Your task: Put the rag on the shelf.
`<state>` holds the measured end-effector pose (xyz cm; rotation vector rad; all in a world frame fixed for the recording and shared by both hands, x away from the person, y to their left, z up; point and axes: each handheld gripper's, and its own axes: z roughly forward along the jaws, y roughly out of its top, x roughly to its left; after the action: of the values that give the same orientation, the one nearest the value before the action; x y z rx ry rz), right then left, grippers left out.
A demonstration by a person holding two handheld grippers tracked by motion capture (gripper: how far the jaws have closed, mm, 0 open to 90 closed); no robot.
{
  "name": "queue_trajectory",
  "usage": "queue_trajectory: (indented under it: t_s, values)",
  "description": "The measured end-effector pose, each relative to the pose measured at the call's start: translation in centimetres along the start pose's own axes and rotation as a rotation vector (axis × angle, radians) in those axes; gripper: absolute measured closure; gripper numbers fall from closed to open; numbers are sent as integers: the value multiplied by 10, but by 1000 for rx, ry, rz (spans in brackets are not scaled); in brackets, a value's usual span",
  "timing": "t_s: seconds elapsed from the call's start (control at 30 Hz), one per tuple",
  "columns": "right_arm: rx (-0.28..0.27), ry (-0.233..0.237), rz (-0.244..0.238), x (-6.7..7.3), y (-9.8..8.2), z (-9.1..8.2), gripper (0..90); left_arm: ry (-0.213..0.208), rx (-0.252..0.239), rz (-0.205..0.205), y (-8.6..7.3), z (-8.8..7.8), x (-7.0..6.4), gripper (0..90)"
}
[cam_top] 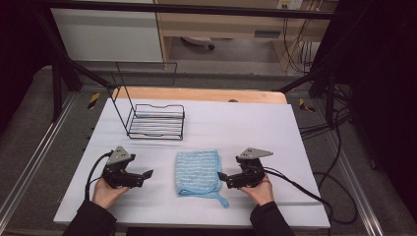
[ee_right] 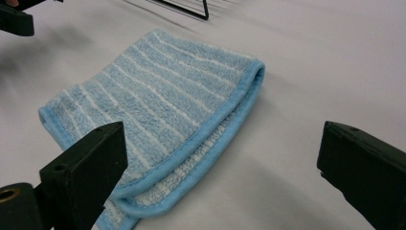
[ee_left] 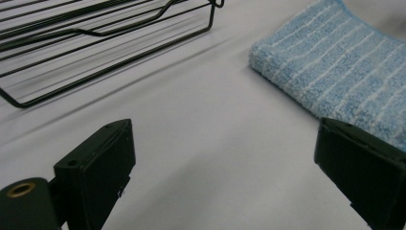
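On the white table (cam_top: 275, 132), a folded blue towel (cam_top: 197, 172) with pale stripes is lying flat near the front edge, between the 2 grippers. A short loop or tail of its blue trim is trailing from the near right corner toward the person.

The left gripper (cam_top: 146, 174) is sitting just left of the towel, apart from it, with the left hand (cam_top: 105, 191) gripping it from behind and a black cable curling off its left side. In the left gripper view the 2 black jaws are standing wide apart with bare table between them; the towel (ee_left: 335, 67) is lying ahead and to the right, its edge passing close behind the right jaw. Whether that jaw is touching the cloth is hard to tell from this angle; it looks clear.

The right gripper (cam_top: 222, 176) is sitting just right of the towel, held by the right hand (cam_top: 258, 189), its jaws pointing at the towel's right edge. In the right gripper view its jaws are also spread wide, nothing between them but table and the towel's (ee_right: 158, 110) folded, trimmed edge; the left jaw is overlapping the cloth in the picture, contact uncertain. The left gripper's tip (ee_right: 16, 19) is showing at the top left there.

A black wire rack (cam_top: 155, 120) with a tall upright handle frame is standing farther back on the table, behind and left of the towel, well apart from both grippers.
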<state>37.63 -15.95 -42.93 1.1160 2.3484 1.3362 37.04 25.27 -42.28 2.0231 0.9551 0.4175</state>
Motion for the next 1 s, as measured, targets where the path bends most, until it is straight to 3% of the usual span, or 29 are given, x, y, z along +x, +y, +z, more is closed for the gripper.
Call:
queue_trajectory:
  t_s: [0.1,0.47,0.83,1.0]
  values:
    - [-13,-4,3,-2,0,-2,37,-4,-1,-7,8,4,-6,66]
    - [-31,-16,-6,-5,-1,-9,34,5,12,29,36,24,-24,67]
    - [-22,-23,-8,-5,-2,-6,32,11,13,-1,59,53,-33,81]
    - [-22,-28,-6,-5,-2,-5,32,22,46,-14,63,68,-34,103]
